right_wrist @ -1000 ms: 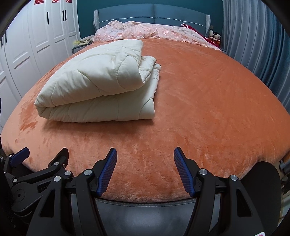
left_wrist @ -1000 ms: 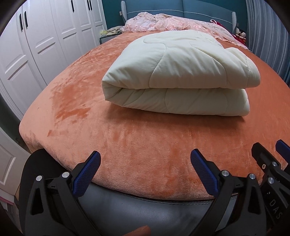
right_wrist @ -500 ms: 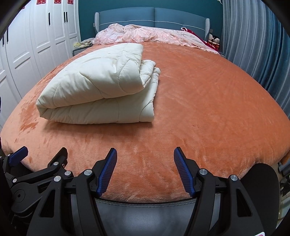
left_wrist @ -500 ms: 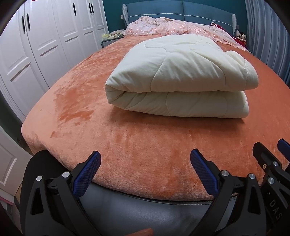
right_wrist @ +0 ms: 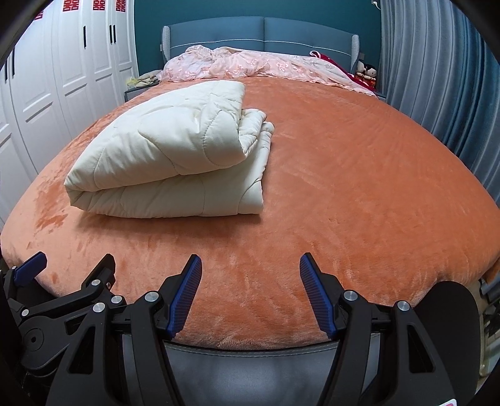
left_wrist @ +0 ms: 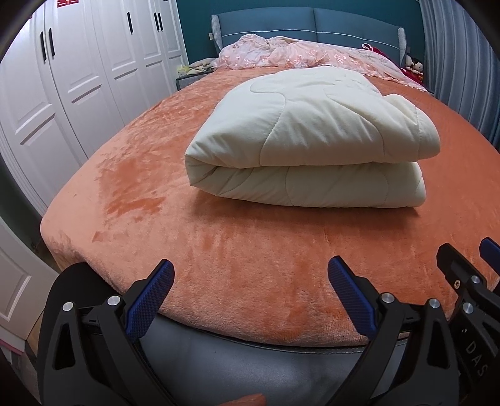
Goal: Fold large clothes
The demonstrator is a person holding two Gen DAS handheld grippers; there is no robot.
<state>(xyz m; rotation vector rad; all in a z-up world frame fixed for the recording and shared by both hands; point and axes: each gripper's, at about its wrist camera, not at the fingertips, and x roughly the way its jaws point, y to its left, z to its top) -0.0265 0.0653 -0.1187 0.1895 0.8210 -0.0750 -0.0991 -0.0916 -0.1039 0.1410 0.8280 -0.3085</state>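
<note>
A: What occupies the bed (left_wrist: 237,243)?

B: A cream quilt (left_wrist: 312,137), folded into a thick bundle of two stacked layers, lies on the orange plush cover. In the right wrist view the quilt (right_wrist: 175,150) sits on the left half of the bed (right_wrist: 359,175), its rounded fold toward the foot and its loose edges toward the middle.

A: State of each tool?

B: The left tool (left_wrist: 250,290) has its jaws spread wide with nothing between the blue pads; it hangs over the foot edge of the bed, well apart from the quilt. The right tool (right_wrist: 250,290) stands likewise wide and empty over the same edge, just beside the left tool (right_wrist: 72,281).

A: Background features?

B: A pink floral cover (right_wrist: 250,67) is bunched against the blue headboard (right_wrist: 259,29). White wardrobe doors (left_wrist: 78,75) line the left side; blue-grey curtains (right_wrist: 437,78) hang on the right.
</note>
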